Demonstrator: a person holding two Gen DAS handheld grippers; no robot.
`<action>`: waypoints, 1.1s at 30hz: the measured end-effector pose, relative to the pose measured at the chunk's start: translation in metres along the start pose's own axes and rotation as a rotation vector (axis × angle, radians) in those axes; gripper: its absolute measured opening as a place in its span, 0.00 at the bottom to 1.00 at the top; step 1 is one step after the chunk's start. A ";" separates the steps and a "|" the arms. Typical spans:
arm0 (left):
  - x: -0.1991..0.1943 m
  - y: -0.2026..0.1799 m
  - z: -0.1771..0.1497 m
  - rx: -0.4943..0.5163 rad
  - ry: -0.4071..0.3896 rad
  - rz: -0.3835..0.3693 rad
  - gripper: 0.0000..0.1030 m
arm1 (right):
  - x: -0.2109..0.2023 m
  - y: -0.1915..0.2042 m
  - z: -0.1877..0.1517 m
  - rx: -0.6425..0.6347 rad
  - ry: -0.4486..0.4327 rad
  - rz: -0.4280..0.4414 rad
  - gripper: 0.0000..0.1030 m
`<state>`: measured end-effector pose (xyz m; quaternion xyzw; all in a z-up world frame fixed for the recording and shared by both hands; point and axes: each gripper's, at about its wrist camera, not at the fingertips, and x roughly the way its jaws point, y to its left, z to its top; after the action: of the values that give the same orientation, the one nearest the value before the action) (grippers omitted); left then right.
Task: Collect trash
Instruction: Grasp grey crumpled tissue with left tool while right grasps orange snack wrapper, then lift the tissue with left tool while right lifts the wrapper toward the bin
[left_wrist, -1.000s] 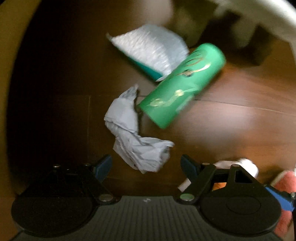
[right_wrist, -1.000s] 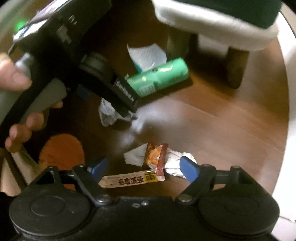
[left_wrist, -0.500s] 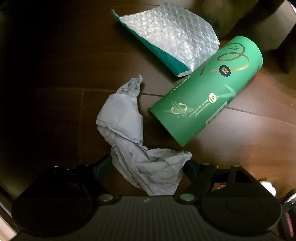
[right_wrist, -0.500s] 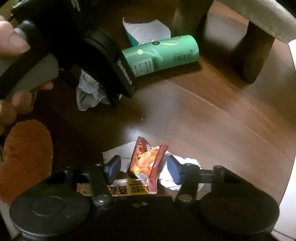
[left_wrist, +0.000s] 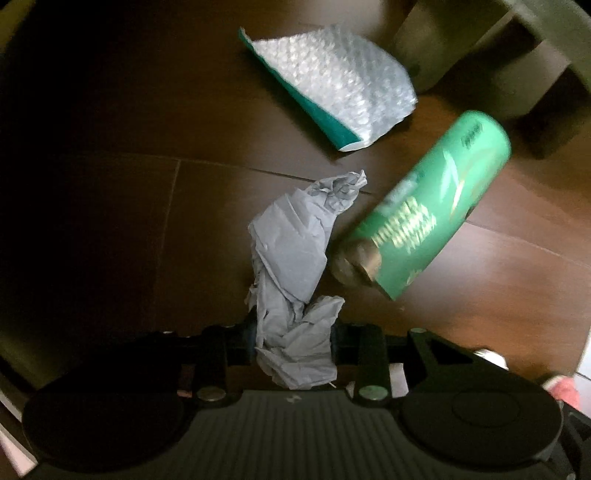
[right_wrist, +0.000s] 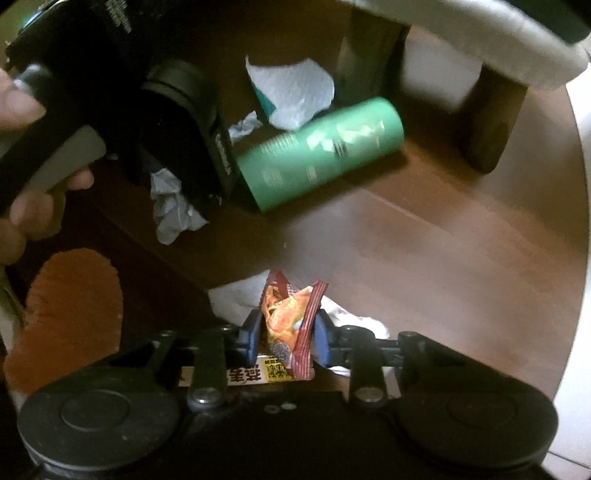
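Crumpled paper (left_wrist: 291, 280) on glossy wood floor (left_wrist: 498, 280)

Your left gripper (left_wrist: 294, 341) points down at the wooden floor (left_wrist: 498, 280), its jaws closing on crumpled grey paper (left_wrist: 291, 266). A green tube (left_wrist: 428, 210) lies just beside it; a bubble-wrap mailer (left_wrist: 332, 85) lies beyond.

Home living room: wood plank floor (right_wrist: 424, 258), cushioned stool's wooden legs (right_wrist: 491, 122).
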<state>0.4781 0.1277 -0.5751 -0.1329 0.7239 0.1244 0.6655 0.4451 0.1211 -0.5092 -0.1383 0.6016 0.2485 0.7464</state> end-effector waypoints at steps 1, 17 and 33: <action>-0.007 0.003 -0.002 -0.013 0.004 -0.024 0.31 | -0.009 -0.001 0.002 -0.007 -0.010 -0.004 0.27; -0.151 -0.019 -0.026 0.008 -0.088 -0.173 0.31 | -0.146 -0.042 0.017 0.199 -0.168 -0.013 0.27; -0.365 -0.051 -0.034 0.172 -0.445 -0.303 0.32 | -0.357 -0.073 0.076 0.239 -0.505 -0.124 0.27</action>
<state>0.4937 0.0775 -0.2084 -0.1520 0.5397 -0.0123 0.8279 0.4932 0.0251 -0.1529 -0.0195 0.4121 0.1562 0.8974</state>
